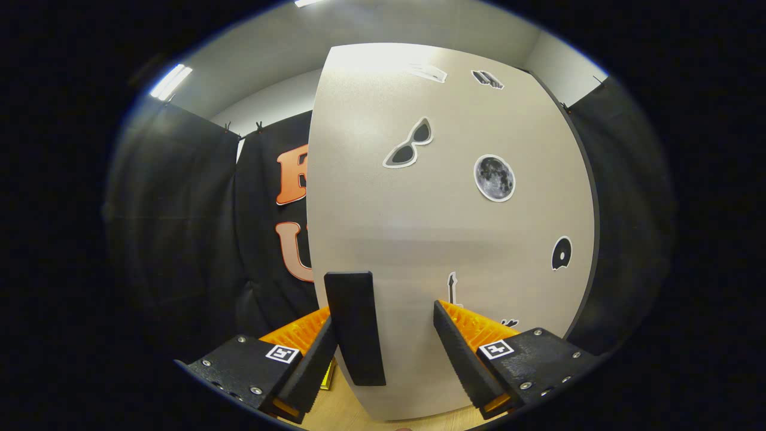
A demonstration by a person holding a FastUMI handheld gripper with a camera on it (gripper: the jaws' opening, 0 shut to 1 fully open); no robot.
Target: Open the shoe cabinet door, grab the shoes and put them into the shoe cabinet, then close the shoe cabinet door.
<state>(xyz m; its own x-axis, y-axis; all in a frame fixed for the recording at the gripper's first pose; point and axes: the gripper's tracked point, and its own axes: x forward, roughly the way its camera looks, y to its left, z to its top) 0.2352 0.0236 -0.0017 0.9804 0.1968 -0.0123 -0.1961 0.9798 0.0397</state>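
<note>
Booth; one door (pixel 449 227); jaws (pixel 383 350) apart

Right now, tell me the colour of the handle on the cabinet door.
Black, on a pale beige door; the handle shows between the open gripper fingers.

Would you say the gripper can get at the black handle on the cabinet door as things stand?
Probably yes. The gripper is open, and the black handle on the cabinet door stands between its fingers, close to one of them, with nothing in front of it. Whether either finger touches it yet, I cannot tell.
</note>
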